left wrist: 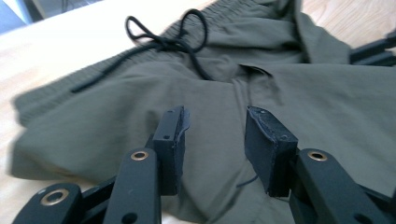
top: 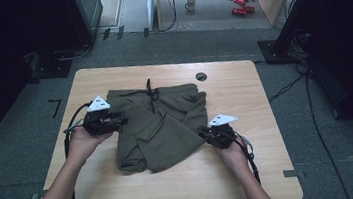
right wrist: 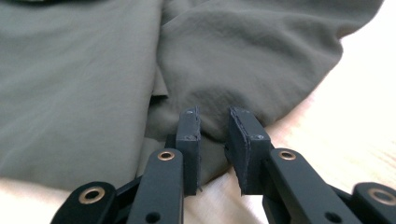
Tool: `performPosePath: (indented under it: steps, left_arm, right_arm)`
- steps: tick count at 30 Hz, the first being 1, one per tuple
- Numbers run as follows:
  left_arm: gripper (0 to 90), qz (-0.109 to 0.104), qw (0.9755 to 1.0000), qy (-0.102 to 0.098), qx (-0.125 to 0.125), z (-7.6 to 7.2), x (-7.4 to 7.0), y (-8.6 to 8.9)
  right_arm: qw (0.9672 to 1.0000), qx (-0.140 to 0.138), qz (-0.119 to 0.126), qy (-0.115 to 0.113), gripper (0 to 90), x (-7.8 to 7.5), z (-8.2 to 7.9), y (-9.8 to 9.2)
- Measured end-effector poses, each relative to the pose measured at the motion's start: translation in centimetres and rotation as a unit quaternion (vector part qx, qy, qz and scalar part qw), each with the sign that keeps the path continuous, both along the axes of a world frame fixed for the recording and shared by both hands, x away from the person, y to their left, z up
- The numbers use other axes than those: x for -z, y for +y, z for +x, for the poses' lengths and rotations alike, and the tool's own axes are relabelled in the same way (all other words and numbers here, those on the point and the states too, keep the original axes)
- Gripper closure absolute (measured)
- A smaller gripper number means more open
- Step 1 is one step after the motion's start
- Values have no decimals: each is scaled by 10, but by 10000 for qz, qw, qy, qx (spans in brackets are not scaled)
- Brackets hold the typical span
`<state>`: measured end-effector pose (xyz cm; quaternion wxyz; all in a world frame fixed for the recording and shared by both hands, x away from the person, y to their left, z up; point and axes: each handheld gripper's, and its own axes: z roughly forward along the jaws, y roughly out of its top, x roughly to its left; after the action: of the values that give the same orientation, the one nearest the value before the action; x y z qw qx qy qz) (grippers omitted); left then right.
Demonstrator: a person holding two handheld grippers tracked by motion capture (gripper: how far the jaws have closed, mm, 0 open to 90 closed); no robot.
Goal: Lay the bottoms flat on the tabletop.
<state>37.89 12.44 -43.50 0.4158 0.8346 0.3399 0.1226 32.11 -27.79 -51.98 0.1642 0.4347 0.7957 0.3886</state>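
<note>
Folds hide much of the crumpled olive-green drawstring shorts (top: 160,126); left gripper (left wrist: 212,135) hovers half-spread above them, right gripper (right wrist: 214,133) narrowly gapped at their edge, grip unclear.

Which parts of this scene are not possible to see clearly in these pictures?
- High view: the jaws of the right gripper are too small and dark to read against the green shorts.
- Right gripper view: whether the pads pinch the cloth; the hem sits between them, contact unclear.
- Left gripper view: the near edge of the shorts is blurred.
- High view: the red things on the floor are too small.
</note>
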Motion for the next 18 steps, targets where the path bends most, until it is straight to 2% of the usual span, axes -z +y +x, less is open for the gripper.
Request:
performPosePath:
  steps: [3, 8, 12, 13, 16, 18]
  left_arm:
    - [578, 85, 10000, 19, 10, -3, 7, -4]
    - [574, 78, 9998, 160, 37, -6, 21, -12]
    - [572, 8, 9999, 170, -5, -9, 27, -13]
    - [572, -8, 9997, 225, -26, -11, 30, -13]
    - [572, 21, 9997, 256, -2, -14, 34, -12]
    - [572, 8, 9996, 289, 5, -15, 35, -10]
  right_arm:
    - [9999, 108, 97, -46, 763, 2, 4, -1]
    - [9998, 175, 6, 6, 761, 0, 15, 0]
    - [9994, 271, 201, 0, 747, 2, 19, -3]
    - [9993, 324, 187, -4, 699, 1, 18, -4]
    - [9991, 427, 32, -73, 688, -4, 14, -3]
    - [9986, 459, -15, -266, 689, -13, 9, -4]
